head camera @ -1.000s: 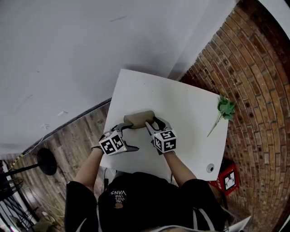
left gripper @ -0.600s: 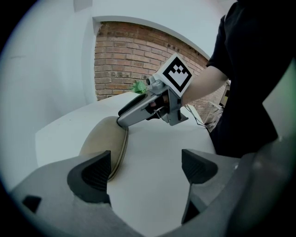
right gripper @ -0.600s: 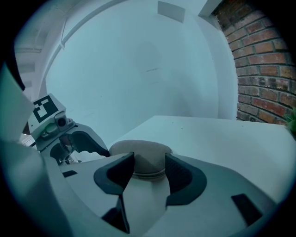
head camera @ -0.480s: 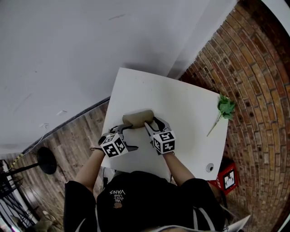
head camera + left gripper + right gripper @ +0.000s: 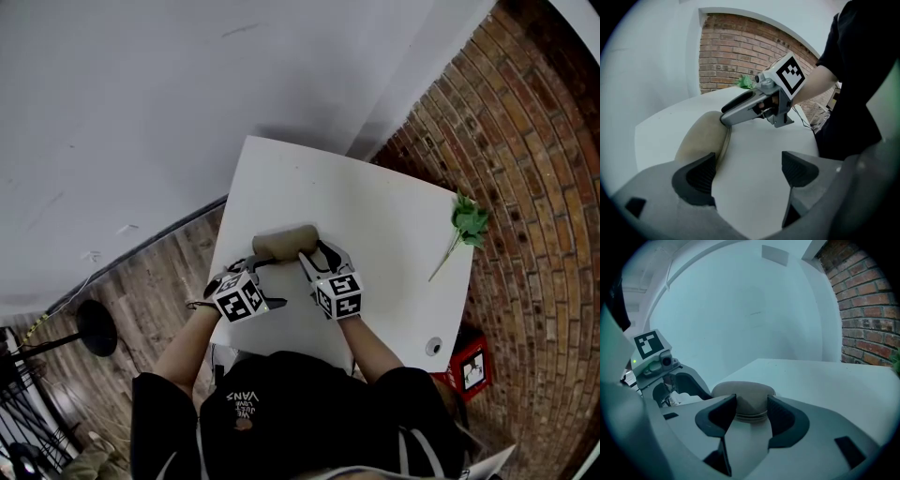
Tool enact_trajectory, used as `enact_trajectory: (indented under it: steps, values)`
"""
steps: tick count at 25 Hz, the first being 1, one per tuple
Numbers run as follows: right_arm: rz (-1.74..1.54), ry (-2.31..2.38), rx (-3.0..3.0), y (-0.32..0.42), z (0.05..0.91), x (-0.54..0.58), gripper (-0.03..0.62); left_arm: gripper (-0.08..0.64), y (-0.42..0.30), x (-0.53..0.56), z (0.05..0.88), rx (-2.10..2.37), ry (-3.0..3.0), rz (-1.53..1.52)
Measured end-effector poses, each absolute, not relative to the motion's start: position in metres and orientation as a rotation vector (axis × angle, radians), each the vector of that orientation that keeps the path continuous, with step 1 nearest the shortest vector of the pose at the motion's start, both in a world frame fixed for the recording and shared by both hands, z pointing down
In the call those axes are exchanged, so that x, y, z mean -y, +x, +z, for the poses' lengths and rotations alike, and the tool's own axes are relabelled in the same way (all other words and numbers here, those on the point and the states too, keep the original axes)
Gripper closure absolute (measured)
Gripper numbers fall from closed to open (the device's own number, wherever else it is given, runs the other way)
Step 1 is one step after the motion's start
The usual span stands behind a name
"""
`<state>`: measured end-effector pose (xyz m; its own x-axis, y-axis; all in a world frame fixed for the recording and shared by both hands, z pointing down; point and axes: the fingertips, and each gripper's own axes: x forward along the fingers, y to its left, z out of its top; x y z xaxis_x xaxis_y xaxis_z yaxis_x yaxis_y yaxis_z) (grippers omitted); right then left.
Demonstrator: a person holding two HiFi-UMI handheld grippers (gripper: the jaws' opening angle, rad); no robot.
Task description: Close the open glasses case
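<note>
The tan glasses case [image 5: 286, 242] lies on the white table [image 5: 375, 225] with its lid down and a seam along its side. My right gripper [image 5: 315, 253] stands at the case's right end. In the right gripper view, the rounded end of the case [image 5: 743, 394] sits between its spread pads [image 5: 719, 416], and no squeeze shows. My left gripper [image 5: 270, 281] is at the case's left front. Its jaws are wide and closing over bare table, and the case [image 5: 701, 136] lies just beyond the left pad [image 5: 696, 176]. The right gripper's tip [image 5: 726, 119] rests against the case.
A green plant sprig [image 5: 466, 223] lies near the table's right edge, and a small round item [image 5: 434, 347] sits at its near right corner. A red crate [image 5: 472, 367] stands on the brick floor. A black stand [image 5: 94, 330] is on the wood floor at left.
My left gripper has tilted and shifted slightly beside the case. The case and my right gripper have stayed where they were.
</note>
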<state>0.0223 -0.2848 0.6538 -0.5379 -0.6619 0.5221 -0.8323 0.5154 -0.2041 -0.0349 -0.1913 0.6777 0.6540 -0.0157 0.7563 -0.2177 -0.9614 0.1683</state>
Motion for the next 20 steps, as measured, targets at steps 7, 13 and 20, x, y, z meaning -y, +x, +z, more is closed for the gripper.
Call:
enact_trajectory:
  steps: [7,13,20]
  values:
    - [0.676,1.240,2.389,0.022,0.654,0.290,0.379,0.096,-0.029,0.184,0.670,0.168,2.699,1.363]
    - [0.681,1.255,2.369,0.031,0.651,0.289,0.373,0.094,-0.028,0.203,0.654,0.357,2.717,1.199]
    - [0.666,1.287,2.401,0.048,0.630,0.279,0.373,0.124,-0.043,0.223,0.627,0.711,2.737,1.030]
